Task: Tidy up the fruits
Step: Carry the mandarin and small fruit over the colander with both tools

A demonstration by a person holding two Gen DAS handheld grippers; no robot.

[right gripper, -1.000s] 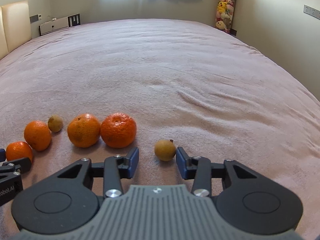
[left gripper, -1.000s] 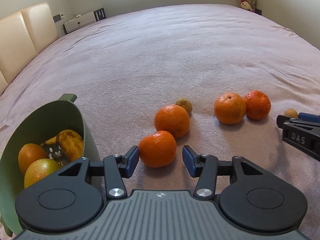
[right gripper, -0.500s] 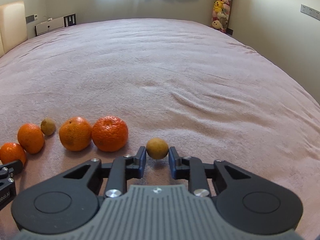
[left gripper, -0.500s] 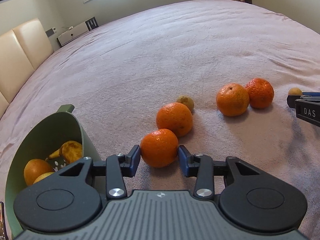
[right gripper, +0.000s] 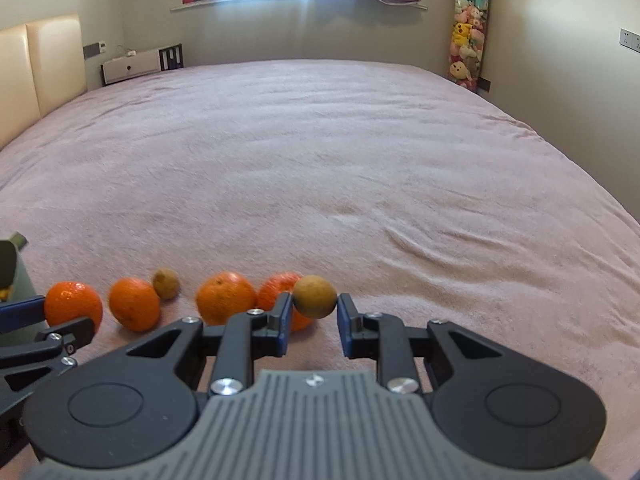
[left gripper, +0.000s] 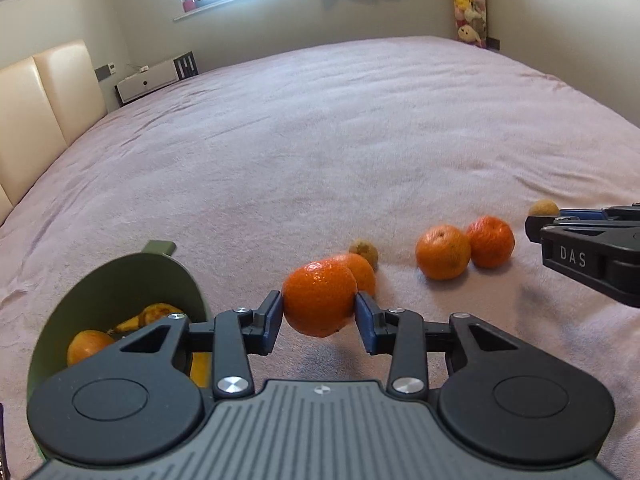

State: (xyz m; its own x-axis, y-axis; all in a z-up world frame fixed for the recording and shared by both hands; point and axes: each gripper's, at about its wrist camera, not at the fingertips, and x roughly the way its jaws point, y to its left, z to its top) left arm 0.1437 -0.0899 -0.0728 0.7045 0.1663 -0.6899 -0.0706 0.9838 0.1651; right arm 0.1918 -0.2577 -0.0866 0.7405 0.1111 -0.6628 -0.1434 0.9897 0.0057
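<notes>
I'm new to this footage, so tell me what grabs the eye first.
The left gripper holds a bright orange mandarin clear of the pink bedspread, beside a green bowl with fruit inside. The right gripper pinches a small round tan fruit, while more orange fruit lie in a row on the bedspread behind.

Orange mandarin (left gripper: 319,300), tan-brown longan (right gripper: 315,296), olive-green bowl (left gripper: 120,280), pink blanket (left gripper: 320,152).

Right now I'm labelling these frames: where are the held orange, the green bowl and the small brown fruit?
held orange (left gripper: 319,299), left wrist view, front skin
green bowl (left gripper: 120,280), left wrist view, inner wall
small brown fruit (right gripper: 315,296), right wrist view, middle
</notes>
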